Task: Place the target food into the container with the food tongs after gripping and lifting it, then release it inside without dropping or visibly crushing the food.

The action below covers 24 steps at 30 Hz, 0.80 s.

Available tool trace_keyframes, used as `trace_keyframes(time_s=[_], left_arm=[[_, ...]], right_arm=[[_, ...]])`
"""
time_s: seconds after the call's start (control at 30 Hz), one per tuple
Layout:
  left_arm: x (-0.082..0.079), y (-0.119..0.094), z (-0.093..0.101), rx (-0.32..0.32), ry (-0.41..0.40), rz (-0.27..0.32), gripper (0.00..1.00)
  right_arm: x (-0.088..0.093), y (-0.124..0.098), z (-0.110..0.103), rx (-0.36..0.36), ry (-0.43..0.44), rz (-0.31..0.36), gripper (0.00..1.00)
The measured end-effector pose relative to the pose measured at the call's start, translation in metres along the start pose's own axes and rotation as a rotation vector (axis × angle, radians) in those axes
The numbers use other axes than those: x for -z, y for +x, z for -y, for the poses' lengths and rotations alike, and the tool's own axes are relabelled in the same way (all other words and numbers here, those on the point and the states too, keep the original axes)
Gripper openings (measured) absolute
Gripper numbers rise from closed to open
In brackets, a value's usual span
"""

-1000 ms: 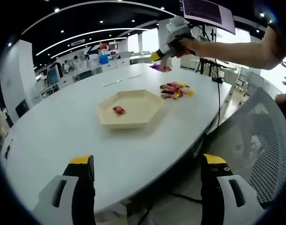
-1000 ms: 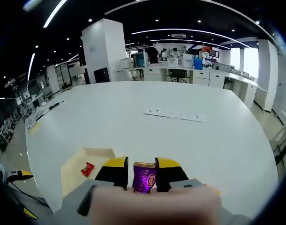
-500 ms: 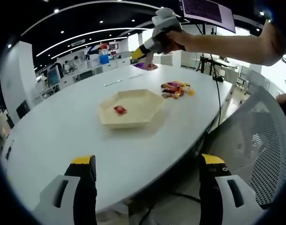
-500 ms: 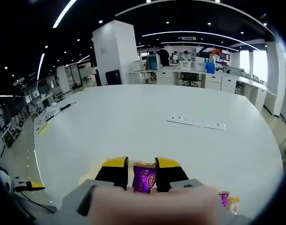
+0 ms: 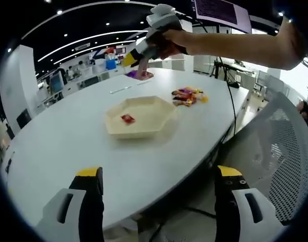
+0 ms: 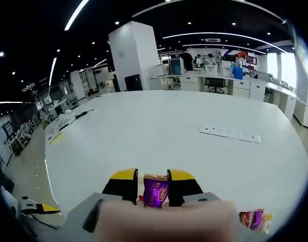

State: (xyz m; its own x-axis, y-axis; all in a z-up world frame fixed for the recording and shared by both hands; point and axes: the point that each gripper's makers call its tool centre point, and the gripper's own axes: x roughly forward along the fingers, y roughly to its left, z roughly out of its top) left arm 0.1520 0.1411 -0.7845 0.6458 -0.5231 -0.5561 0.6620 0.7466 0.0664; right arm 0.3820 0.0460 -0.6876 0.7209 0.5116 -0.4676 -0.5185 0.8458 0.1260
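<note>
A cream hexagonal tray (image 5: 161, 117) sits mid-table with one red snack packet (image 5: 126, 119) inside. A pile of wrapped snacks (image 5: 188, 96) lies to its right. My right gripper (image 6: 152, 182) is shut on a purple snack packet (image 6: 155, 190); in the left gripper view that gripper (image 5: 138, 59) hovers in the air beyond the tray, held by a person's hand. A few wrapped snacks (image 6: 256, 220) show at the lower right of the right gripper view. My left gripper (image 5: 156, 176) is open with nothing between its jaws, low by the near table edge.
The big white oval table (image 5: 68, 131) has a power strip (image 6: 231, 134) lying on it. A mesh chair (image 5: 280, 151) stands to the right of the table. Desks and monitors fill the office behind.
The right gripper, with the purple packet in it, has travelled left across the left gripper view, from above the snack pile to beyond the tray. The left gripper has stayed put.
</note>
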Motion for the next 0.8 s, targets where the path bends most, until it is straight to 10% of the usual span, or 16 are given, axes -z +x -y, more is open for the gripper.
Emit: trace_keyframes(time_s=[0.27, 0.8], left_arm=[[-0.001, 0.000, -0.001, -0.004, 0.001, 0.006, 0.89], [-0.005, 0.000, 0.000, 0.003, -0.016, 0.026, 0.94]], right_arm=[[-0.008, 0.009, -0.008, -0.015, -0.113, 0.055, 0.30], [0.005, -0.006, 0.014, -0.016, -0.048, 0.007, 0.30]])
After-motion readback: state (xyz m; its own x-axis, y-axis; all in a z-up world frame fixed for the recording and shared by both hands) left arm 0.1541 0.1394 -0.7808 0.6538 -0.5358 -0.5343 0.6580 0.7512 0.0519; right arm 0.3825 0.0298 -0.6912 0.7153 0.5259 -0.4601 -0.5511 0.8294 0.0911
